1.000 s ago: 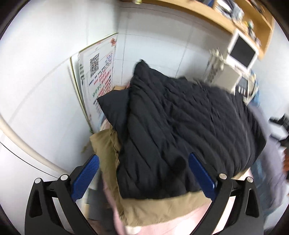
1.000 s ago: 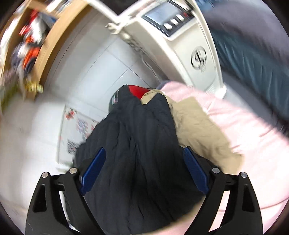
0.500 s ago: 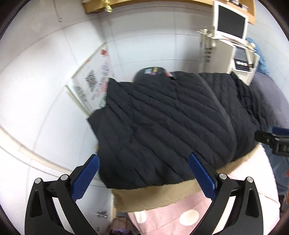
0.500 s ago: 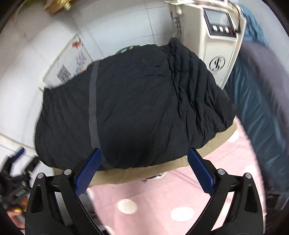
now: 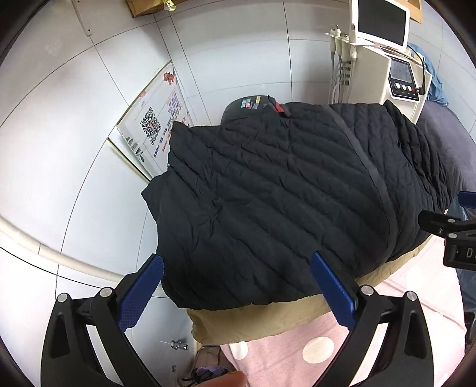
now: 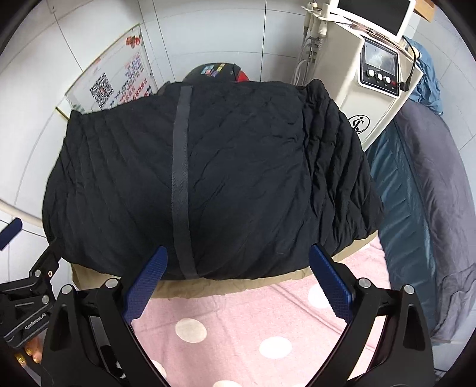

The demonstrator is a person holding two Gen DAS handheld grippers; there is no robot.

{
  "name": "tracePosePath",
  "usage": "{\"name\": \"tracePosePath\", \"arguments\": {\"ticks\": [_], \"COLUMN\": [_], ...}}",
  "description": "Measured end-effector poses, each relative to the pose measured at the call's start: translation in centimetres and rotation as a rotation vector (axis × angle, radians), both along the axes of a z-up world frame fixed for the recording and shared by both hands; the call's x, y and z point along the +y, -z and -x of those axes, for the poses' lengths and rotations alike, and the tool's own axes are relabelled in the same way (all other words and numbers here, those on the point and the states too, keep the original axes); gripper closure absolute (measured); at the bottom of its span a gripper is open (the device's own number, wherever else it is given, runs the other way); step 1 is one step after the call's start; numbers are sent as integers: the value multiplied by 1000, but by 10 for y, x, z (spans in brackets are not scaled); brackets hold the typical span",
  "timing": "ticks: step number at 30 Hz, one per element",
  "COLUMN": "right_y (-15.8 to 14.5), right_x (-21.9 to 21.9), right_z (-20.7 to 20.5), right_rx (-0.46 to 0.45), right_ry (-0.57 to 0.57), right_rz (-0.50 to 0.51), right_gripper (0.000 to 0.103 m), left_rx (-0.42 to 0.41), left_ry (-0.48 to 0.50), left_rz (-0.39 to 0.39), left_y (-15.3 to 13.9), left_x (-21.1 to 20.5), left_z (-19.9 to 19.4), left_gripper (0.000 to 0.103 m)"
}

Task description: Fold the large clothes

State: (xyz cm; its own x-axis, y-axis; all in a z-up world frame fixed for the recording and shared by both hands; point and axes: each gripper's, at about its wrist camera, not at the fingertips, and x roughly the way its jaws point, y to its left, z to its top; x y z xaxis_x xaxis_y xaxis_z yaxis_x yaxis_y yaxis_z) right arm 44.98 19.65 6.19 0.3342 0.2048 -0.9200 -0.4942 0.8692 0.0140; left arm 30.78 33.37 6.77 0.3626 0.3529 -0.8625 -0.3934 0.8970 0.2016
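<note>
Right wrist: black quilted jacket (image 6: 238,178) folded, grey stripe; both tongs apart, empty.

Black quilted jacket (image 5: 282,193) hides most of the tan garment (image 5: 267,315) beneath and a dark helmet-like object (image 6: 214,73) beyond. Monitor (image 5: 382,20), far ahead of left gripper (image 5: 236,293), cut off by top edge. Poster (image 6: 116,86) print too small to read.

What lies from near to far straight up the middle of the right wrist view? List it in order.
Pink polka-dot cover → tan garment, only its edge showing → black quilted jacket lying on top of it → dark helmet peeking over the jacket → white tiled wall.
</note>
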Motion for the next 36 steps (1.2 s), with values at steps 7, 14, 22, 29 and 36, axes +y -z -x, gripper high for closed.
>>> {"name": "tracePosePath", "arguments": {"ticks": [7,14,22,29,36], "right_y": [0,-3,-9,-10,-10], "right_x": [3,7,8,8,10], "right_z": [5,11,18,24,30], "right_rx": [-11,-33,-71,-89,-110], "right_ry": [-13,-25,-24,-28,-33], "right_rz": [27,45,62,73,88], "right_gripper": [9,9,9,9,9], "left_rx": [14,19,30,30,16], "left_ry": [7,14,35,44,52], "left_rz": [9,6,5,1,-15], "left_y": [3,3,5,5,2], "left_x": [0,-2,-6,-7,-9], "left_z": [0,-1,-1,-1,1], "left_gripper": [6,6,6,6,6]}}
